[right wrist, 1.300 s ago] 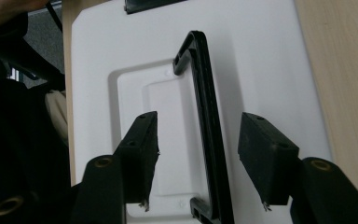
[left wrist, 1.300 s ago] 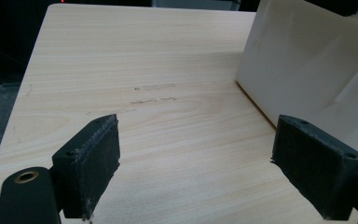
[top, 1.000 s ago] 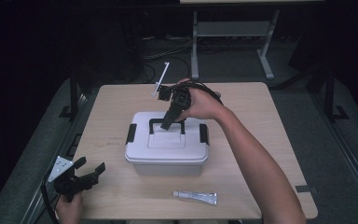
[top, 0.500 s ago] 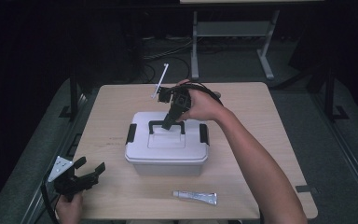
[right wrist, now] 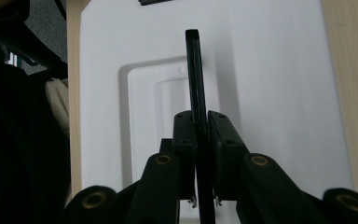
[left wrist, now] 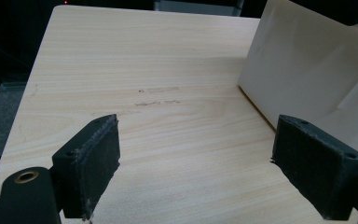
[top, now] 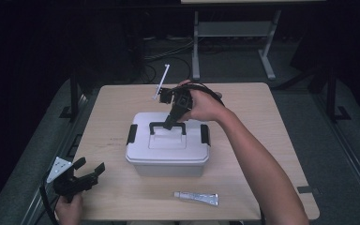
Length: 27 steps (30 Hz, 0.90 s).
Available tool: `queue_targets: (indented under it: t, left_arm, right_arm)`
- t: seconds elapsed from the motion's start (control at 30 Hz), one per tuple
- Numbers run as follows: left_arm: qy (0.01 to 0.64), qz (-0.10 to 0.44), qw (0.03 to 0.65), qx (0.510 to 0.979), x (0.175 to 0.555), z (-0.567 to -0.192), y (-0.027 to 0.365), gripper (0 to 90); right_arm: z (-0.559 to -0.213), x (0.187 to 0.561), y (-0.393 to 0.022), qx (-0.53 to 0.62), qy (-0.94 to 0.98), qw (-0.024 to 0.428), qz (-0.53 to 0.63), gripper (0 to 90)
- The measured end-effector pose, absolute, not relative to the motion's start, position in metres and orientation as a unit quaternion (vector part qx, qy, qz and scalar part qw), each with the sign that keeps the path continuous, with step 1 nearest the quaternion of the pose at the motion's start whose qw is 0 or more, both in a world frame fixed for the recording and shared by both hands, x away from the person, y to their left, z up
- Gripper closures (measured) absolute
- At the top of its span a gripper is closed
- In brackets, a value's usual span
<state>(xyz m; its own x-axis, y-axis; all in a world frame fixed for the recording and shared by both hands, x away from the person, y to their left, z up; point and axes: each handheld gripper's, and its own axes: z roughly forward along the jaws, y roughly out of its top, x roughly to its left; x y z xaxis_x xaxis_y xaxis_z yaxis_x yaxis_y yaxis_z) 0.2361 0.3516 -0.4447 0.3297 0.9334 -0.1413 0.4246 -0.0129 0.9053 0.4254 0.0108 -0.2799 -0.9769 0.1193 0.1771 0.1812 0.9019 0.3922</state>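
A white plastic box (top: 168, 152) with a black handle (top: 155, 125) and black side latches stands mid-table. My right gripper (top: 169, 124) reaches down from the far side and is shut on the handle, which stands upright. In the right gripper view the thin black handle (right wrist: 193, 70) runs between the pads of my right gripper (right wrist: 196, 126), which have just been closing on it, above the white lid (right wrist: 270, 70). My left gripper (top: 90, 166) rests at the table's front left corner, open and holding nothing. Its own view shows the left gripper (left wrist: 200, 163) over bare wood with the box wall (left wrist: 307, 70) to the right.
A small white tube (top: 196, 197) lies near the front edge of the wooden table (top: 112, 122), in front of the box. Dark floor, cables and a metal stand (top: 234, 28) lie beyond the far edge.
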Motion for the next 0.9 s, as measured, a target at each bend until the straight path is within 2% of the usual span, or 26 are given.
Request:
queue_targets:
  t: [0.9]
  left_arm:
    - [0.514,0.267,0.478,0.660,0.2360,-0.4439,0.3517,14.0]
  right_arm:
    - [-0.2729,0.4244,0.0100,-0.063,-0.973,0.071,-0.212,82.8]
